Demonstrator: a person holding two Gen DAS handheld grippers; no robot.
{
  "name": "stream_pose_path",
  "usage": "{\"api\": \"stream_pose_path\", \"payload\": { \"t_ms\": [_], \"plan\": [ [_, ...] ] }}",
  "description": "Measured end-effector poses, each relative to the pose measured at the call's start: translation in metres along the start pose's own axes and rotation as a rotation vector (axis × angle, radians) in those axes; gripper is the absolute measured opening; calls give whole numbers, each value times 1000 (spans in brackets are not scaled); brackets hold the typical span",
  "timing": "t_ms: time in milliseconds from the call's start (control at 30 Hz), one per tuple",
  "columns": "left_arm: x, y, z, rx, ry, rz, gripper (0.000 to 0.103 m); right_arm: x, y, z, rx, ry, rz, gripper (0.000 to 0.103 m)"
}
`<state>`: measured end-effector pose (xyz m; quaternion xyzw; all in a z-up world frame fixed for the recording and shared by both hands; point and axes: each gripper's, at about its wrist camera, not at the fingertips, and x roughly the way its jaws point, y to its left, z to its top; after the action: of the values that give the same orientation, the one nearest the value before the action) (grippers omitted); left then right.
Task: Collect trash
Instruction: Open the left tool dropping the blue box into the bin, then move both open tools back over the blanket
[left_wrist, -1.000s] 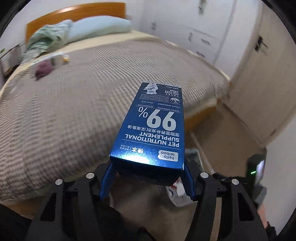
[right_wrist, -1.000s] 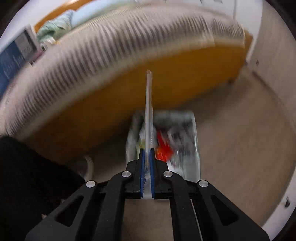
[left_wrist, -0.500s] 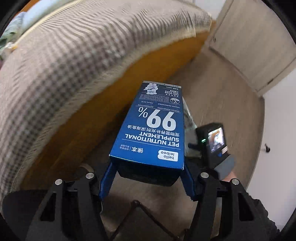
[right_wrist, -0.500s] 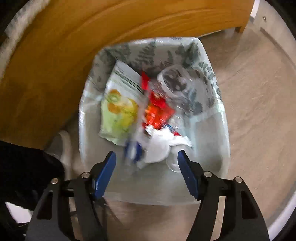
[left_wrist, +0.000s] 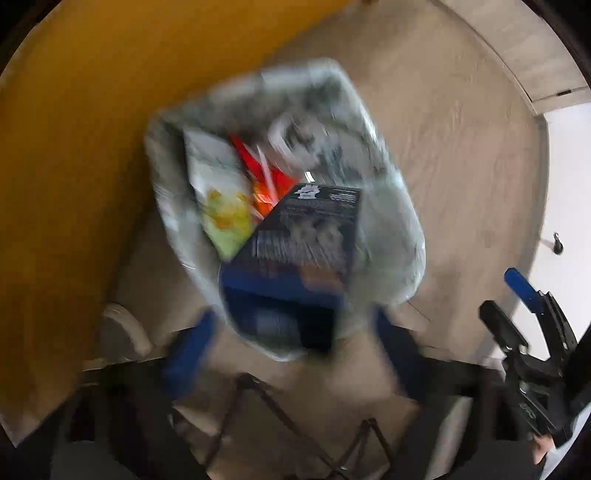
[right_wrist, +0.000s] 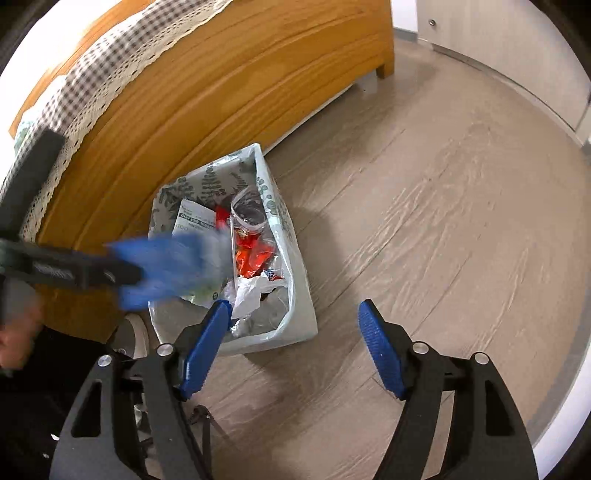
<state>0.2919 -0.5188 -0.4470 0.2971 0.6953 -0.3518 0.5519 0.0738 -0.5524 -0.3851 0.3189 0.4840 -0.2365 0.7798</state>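
A white bin lined with a leaf-print bag stands on the floor against the bed frame, holding a green snack packet, red wrappers, a clear cup and white tissue. In the left wrist view the blue supplement box is blurred over the bin. My left gripper has its jaws spread wider than the box, apart from its sides. The right wrist view shows the box as a blue smear at the bin's left rim. My right gripper is open and empty, above the floor just in front of the bin.
The orange wooden bed frame with a checked cover runs behind the bin. Pale wood floor spreads to the right, towards a cupboard base. A slipper lies left of the bin. A dark metal stand leg is by my left gripper.
My left gripper swung down over the bin and opened, releasing the blue box. My right gripper dropped the clear straw-like piece into the bin, opened, and pulled back to the right.
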Motion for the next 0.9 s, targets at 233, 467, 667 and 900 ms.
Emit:
{"api": "stream_pose_path", "payload": {
  "t_ms": [233, 467, 667, 900],
  "plan": [
    [30, 10, -8, -26, 78, 7, 96, 13, 17, -4, -34, 21, -6, 70],
    [5, 34, -14, -121, 4, 2, 96, 21, 27, -11, -53, 62, -4, 70],
    [-23, 34, -20, -71, -107, 102, 96, 14, 34, -7, -66, 59, -28, 70],
    [-92, 29, -17, 5, -330, 129, 96, -28, 66, 18, -164, 28, -143, 70]
  ]
}}
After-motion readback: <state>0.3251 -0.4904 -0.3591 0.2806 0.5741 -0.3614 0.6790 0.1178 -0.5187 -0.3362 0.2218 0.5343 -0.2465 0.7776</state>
